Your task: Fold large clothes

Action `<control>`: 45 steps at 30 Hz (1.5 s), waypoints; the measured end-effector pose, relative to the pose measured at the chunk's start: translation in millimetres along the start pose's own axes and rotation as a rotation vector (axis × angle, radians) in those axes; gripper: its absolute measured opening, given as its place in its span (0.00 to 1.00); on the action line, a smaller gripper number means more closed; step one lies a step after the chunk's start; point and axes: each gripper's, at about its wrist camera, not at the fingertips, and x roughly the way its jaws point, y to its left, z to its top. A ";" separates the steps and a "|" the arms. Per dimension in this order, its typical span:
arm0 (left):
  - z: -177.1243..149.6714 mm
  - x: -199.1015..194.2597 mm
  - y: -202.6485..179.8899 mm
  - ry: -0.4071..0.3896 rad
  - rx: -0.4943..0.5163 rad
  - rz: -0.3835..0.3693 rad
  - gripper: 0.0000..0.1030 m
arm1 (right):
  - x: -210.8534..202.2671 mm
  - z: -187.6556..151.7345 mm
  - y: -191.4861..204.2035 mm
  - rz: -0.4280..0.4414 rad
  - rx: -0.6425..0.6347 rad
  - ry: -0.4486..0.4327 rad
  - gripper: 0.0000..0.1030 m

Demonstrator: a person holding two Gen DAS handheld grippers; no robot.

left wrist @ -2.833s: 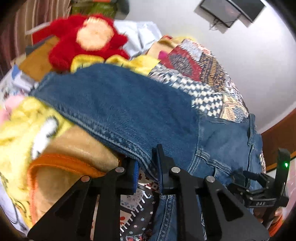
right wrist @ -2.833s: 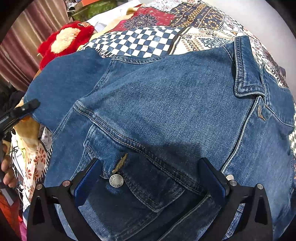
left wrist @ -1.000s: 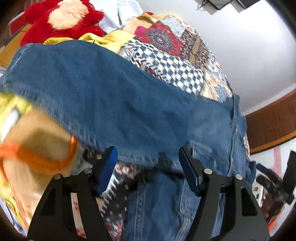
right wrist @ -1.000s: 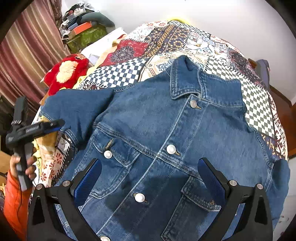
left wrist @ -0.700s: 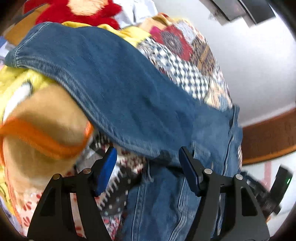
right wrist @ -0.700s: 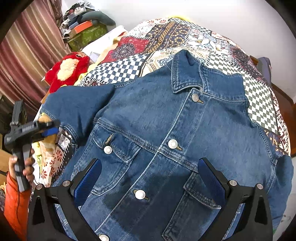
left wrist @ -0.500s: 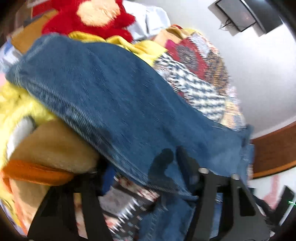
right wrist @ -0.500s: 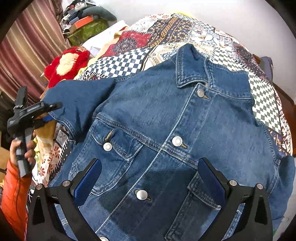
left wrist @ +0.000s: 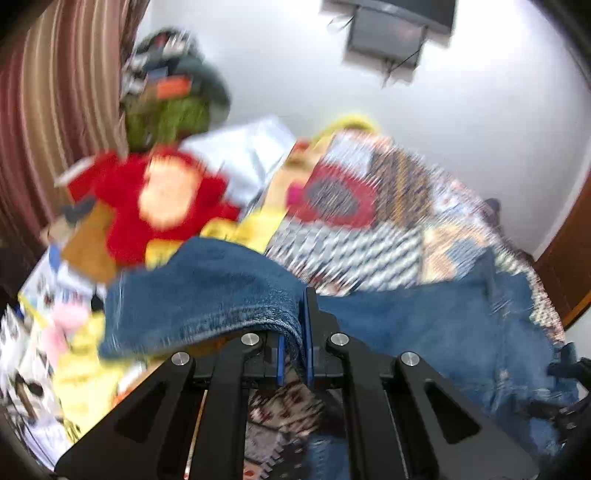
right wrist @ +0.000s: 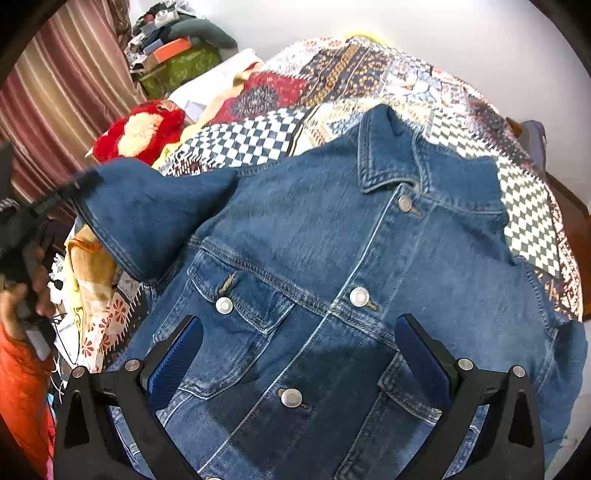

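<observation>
A blue denim jacket [right wrist: 332, 258] lies front up, buttoned, on a patchwork bedspread [right wrist: 369, 74]. My left gripper [left wrist: 294, 343] is shut on the jacket's sleeve [left wrist: 207, 295], pinching the hem fold between its blue pads and holding it lifted off the bed. From the right wrist view the raised sleeve [right wrist: 147, 210] peaks at the left, where a blurred left gripper [right wrist: 79, 184] grips it, held by a hand. My right gripper [right wrist: 299, 365] hovers open above the jacket's lower front, its fingers wide apart with nothing between them.
A red plush toy [right wrist: 140, 129] and yellow-and-tan bedding [right wrist: 92, 266] lie at the bed's left side. Striped curtains [right wrist: 55, 92] and piled boxes [right wrist: 177, 55] stand behind. A wall-mounted screen [left wrist: 391, 29] hangs above. An orange sleeve [right wrist: 22, 398] is at the lower left.
My left gripper closed on the sleeve hem and rose, lifting the sleeve into a peak. The right gripper stayed open over the jacket front.
</observation>
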 end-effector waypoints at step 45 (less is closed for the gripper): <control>-79.3 -42.9 -21.0 0.214 0.269 -0.094 0.85 | -17.3 0.3 80.4 -0.124 -0.308 -0.104 1.00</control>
